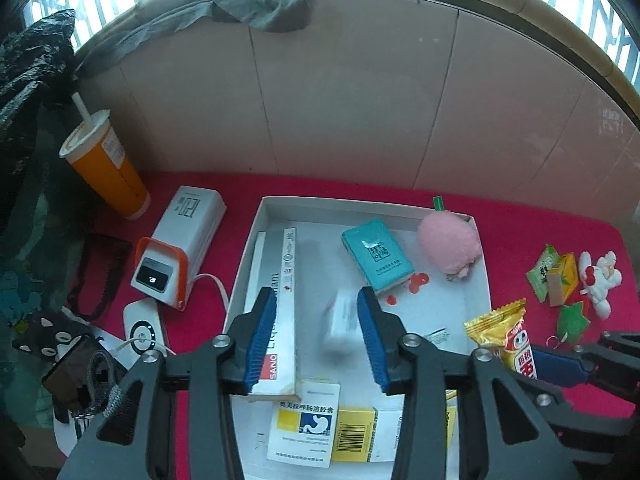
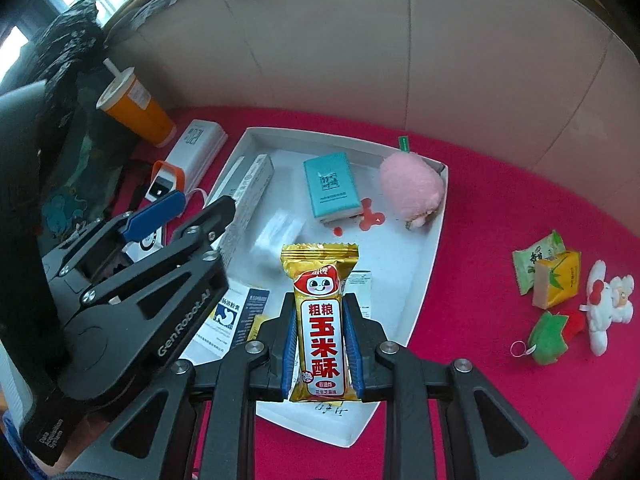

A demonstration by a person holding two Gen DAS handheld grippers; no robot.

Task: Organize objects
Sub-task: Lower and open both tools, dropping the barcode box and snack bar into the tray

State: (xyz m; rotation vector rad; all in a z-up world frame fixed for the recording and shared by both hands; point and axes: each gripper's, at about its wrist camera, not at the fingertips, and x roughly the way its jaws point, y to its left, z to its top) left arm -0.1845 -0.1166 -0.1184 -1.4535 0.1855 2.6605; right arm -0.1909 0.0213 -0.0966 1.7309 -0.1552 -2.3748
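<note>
We see the right gripper [image 2: 322, 344] clamped on a golden snack bar [image 2: 320, 320], held upright over the near edge of the white tray [image 2: 424, 264]. The left gripper [image 1: 316, 340] stands parted above the tray, pads clear of a blurred small white packet [image 1: 340, 320] seen between them. Inside the tray lie a teal box [image 1: 378, 256], a pink plush [image 1: 450, 246], a long white box [image 1: 282, 312] and a medicine box [image 1: 304, 420]. Sweets [image 2: 548, 272] and a plush Santa [image 2: 608, 304] lie apart on the red cloth [image 2: 500, 200].

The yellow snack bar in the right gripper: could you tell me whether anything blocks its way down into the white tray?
Nothing visible does: the snack bar hangs over a bare patch of the white tray.
</note>
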